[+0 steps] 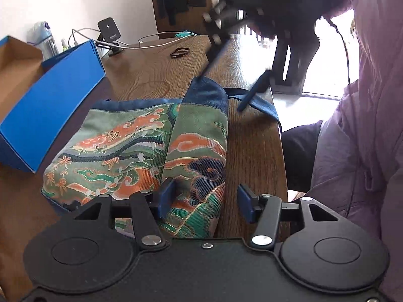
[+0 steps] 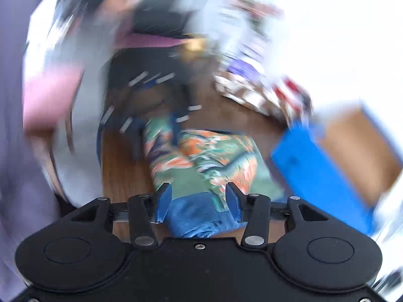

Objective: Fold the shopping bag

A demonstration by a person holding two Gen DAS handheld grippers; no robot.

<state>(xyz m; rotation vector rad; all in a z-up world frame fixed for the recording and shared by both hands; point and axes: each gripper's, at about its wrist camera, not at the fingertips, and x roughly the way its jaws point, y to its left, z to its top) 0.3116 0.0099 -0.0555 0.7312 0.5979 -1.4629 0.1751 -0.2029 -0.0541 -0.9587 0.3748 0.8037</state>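
The shopping bag [image 1: 141, 148] is green fabric with an orange and teal pattern and a dark blue top band. It lies on the wooden table [image 1: 249, 156] with its right side folded over the middle. A blue strap [image 1: 262, 104] trails off toward the table edge. My left gripper [image 1: 205, 201] is open over the near end of the folded flap. My right gripper [image 1: 226, 95] is open above the far blue band, blurred by motion. In the right wrist view the gripper [image 2: 199, 201] straddles the blue band [image 2: 199, 216] of the bag [image 2: 201, 161].
A blue box [image 1: 53, 115] stands left of the bag, and it also shows in the right wrist view [image 2: 317, 173]. A phone stand [image 1: 109, 34], white cables and a black hair tie [image 1: 179, 52] lie at the far end. The person in a lilac jacket [image 1: 365, 151] sits at the right.
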